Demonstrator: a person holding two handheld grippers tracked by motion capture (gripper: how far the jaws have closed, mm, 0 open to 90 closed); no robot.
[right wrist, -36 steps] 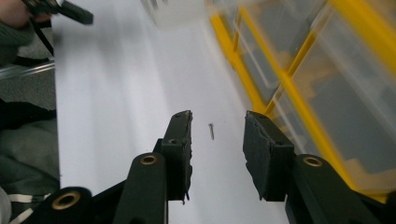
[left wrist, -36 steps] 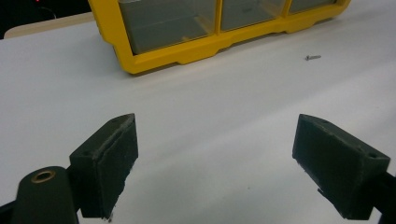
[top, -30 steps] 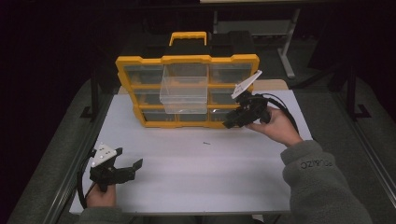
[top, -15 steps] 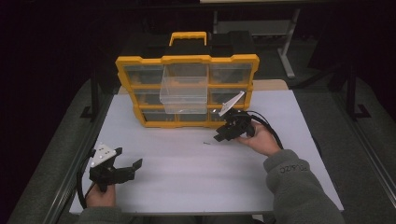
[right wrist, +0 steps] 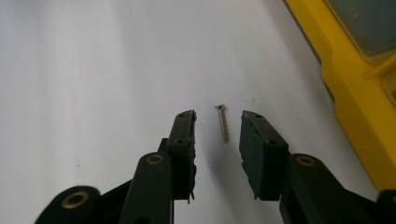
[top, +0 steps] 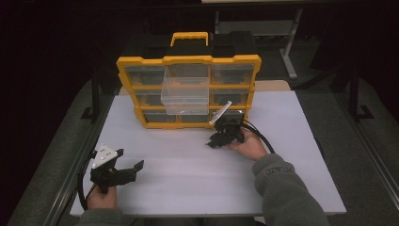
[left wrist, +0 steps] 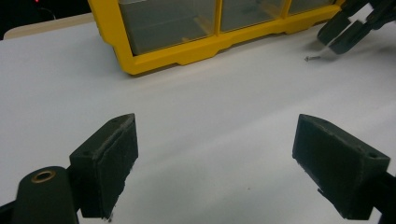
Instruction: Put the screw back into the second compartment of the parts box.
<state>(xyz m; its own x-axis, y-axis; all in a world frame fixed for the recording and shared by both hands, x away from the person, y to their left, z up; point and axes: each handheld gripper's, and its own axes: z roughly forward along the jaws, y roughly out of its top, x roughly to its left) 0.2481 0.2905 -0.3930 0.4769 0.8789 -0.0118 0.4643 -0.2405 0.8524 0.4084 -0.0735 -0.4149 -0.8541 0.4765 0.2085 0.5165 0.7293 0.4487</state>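
Silver, small metal screw (right wrist: 222, 122) is being straddled lengthwise by the right gripper (right wrist: 217, 135), jaws slightly apart, unclamped; the left gripper (left wrist: 215, 163) is being held wide apart near the white table's (top: 188, 165) front-left corner.

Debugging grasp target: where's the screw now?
The screw lies flat on the white table, between the right tool's open jaws, just in front of the yellow organizer.

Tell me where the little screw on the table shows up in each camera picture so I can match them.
High view: the screw is a faint speck on the white table, just left of the right tongs.
Left gripper view: upper right, below the other tongs.
Right gripper view: centre, lying between the two open jaws.
Shared landmark: the yellow organizer case.
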